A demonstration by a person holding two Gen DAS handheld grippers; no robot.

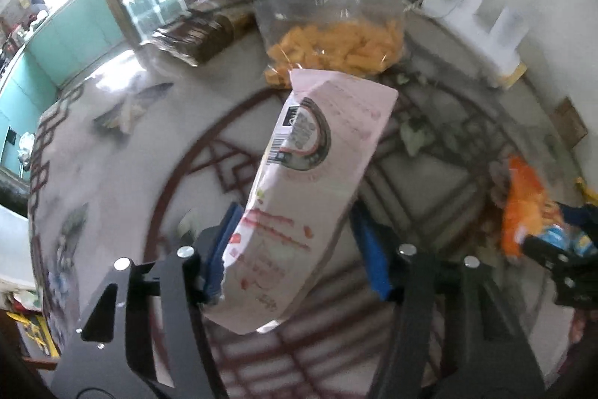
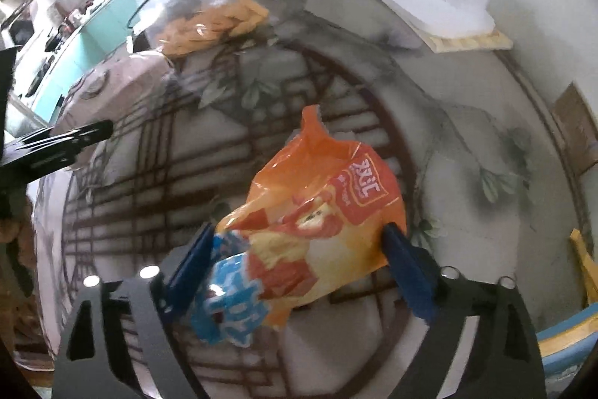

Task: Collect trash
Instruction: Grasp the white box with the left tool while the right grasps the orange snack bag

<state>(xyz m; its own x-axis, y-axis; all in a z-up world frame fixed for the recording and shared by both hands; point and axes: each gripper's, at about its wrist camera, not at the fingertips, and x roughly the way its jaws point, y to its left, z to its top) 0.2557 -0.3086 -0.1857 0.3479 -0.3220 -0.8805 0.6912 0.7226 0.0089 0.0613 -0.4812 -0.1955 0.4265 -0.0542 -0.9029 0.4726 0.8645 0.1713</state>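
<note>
L gripper (image 1: 295,249) straddles pale pink paper carton-like pack (image 1: 317,182), frame centre; near pad touches, far pad looks apart, so grip not made. R gripper (image 2: 299,257) pinches crumpled orange-and-blue plastic snack wrapper (image 2: 317,208), both pads on it, lower centre. Clear plastic bag of orange snack pieces (image 1: 332,47) sits upper centre on patterned tablecloth (image 1: 112,174), untouched. No bin visible. Est.: early stage, nothing binned.

Both wrist views look steeply down, close over the patterned table (image 1: 112,144), sharing the clear snack bag (image 2: 209,21).
</note>
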